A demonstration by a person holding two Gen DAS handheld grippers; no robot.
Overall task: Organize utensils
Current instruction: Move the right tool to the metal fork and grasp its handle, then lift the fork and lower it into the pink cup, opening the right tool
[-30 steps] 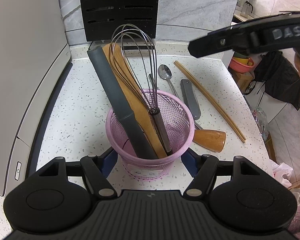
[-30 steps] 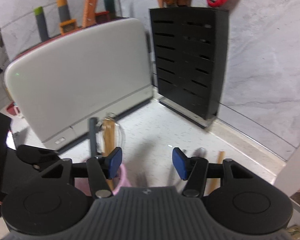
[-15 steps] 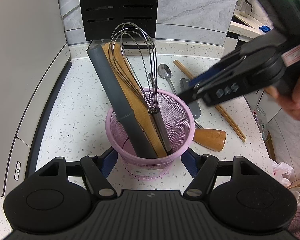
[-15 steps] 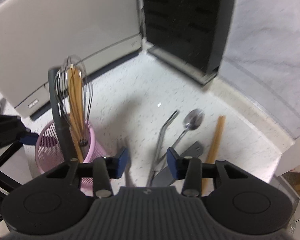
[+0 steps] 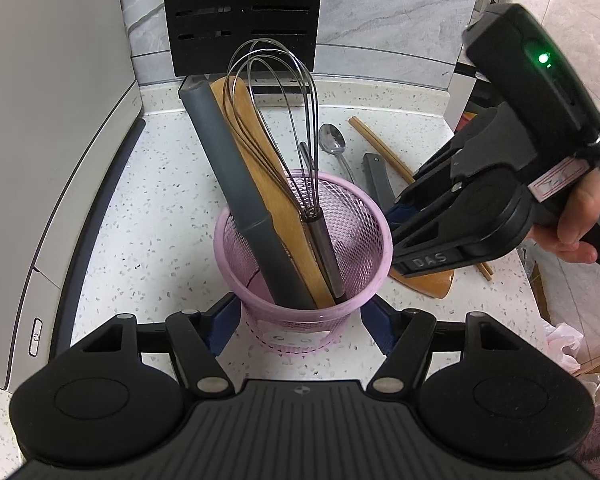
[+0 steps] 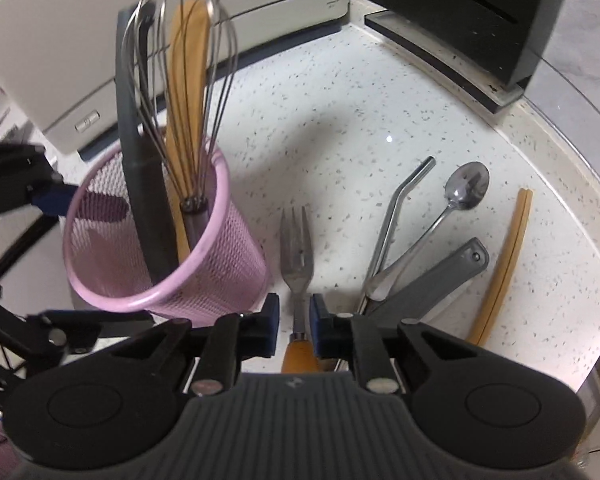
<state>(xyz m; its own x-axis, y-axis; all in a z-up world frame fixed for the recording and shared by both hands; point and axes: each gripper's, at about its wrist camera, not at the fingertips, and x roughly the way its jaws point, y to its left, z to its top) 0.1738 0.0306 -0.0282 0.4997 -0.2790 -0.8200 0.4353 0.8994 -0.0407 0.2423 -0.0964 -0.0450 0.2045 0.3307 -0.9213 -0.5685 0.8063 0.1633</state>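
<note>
Right gripper (image 6: 294, 318) jaws just closing around the fork (image 6: 297, 248) neck, not visibly pinching, fork pointing straight ahead; left gripper (image 5: 296, 322) clamps the pink basket (image 5: 236, 236) beside it.

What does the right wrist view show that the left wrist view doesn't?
Only the right wrist view shows the fork lying between the right gripper's narrowed jaws, which have just been closing, and the bent metal straw. Only the left wrist view shows the hand holding the right gripper. Both show the pink basket, whisk, spoon and chopsticks.
</note>
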